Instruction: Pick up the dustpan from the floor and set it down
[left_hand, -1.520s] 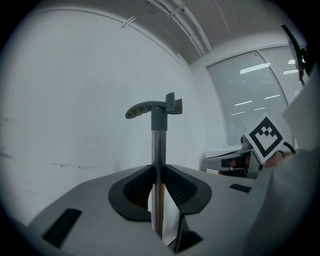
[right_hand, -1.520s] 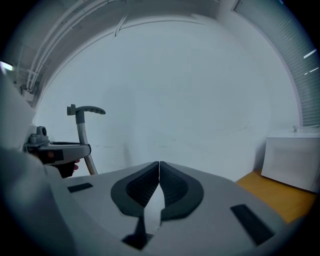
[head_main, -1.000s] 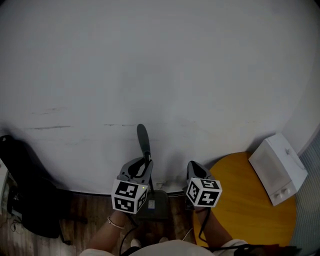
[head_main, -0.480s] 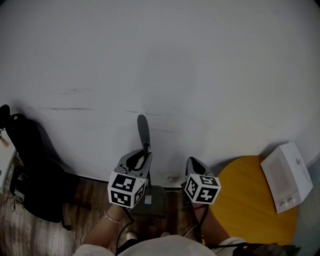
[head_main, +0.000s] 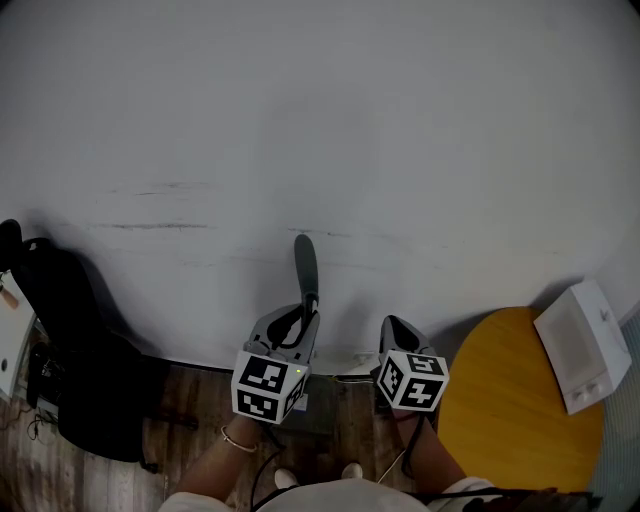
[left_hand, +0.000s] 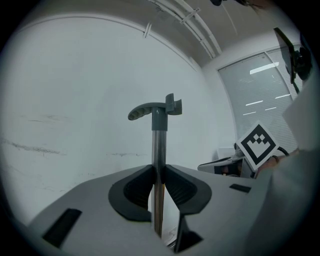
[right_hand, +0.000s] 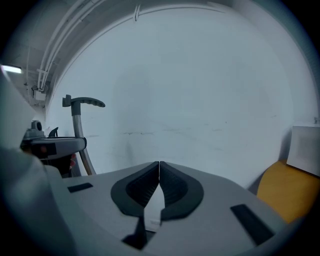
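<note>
Dustpan (left_hand: 159, 140) in hand, seemingly lifted, not yet set down
The left gripper (left_hand: 159, 172) has its jaws closed narrowly on the dustpan's upright pole, with the grip above them and the pan low beneath, over the floor (head_main: 190, 420) close to the wall (head_main: 320, 120). The right gripper (right_hand: 159, 170) is closed tight on nothing. Next, I judge, the pan must be lowered flat onto the floor before the left jaws let go

Dustpan (head_main: 306, 266) further left along wall (head_main: 380, 130)
</note>
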